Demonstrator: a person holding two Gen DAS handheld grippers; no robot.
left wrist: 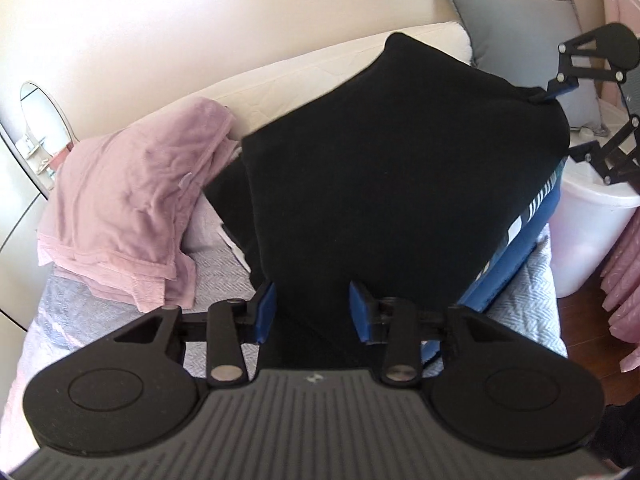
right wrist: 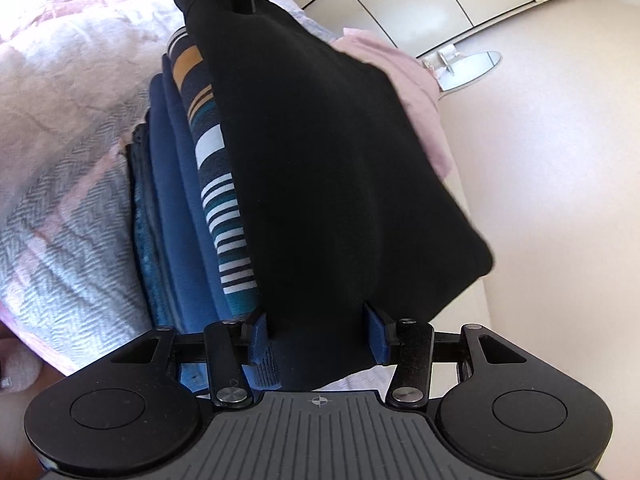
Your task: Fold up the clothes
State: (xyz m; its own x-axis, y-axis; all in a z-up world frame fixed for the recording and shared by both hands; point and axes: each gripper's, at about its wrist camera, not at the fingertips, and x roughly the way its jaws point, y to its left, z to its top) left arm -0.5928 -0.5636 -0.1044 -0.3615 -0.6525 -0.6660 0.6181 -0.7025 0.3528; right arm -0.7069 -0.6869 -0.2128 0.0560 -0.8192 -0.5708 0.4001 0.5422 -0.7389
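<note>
A folded black garment (left wrist: 400, 160) is stretched between both grippers above a stack of folded clothes on the bed. My left gripper (left wrist: 312, 310) is shut on its near end, and the black cloth fills the gap between the blue pads. The right gripper (left wrist: 546, 94) pinches the far right corner. In the right wrist view, the right gripper (right wrist: 318, 334) is shut on the black garment (right wrist: 340, 180), and the left gripper (right wrist: 244, 0) holds the far end. Under it lie a striped garment (right wrist: 224, 208) and blue garments (right wrist: 176, 200).
A crumpled pink garment (left wrist: 132, 200) lies left of the stack on the grey herringbone blanket (right wrist: 60, 200). A grey pillow (left wrist: 520, 32) leans at the bed's head. A white bin (left wrist: 592, 232) stands beside the bed. The wall runs along the bed's far side.
</note>
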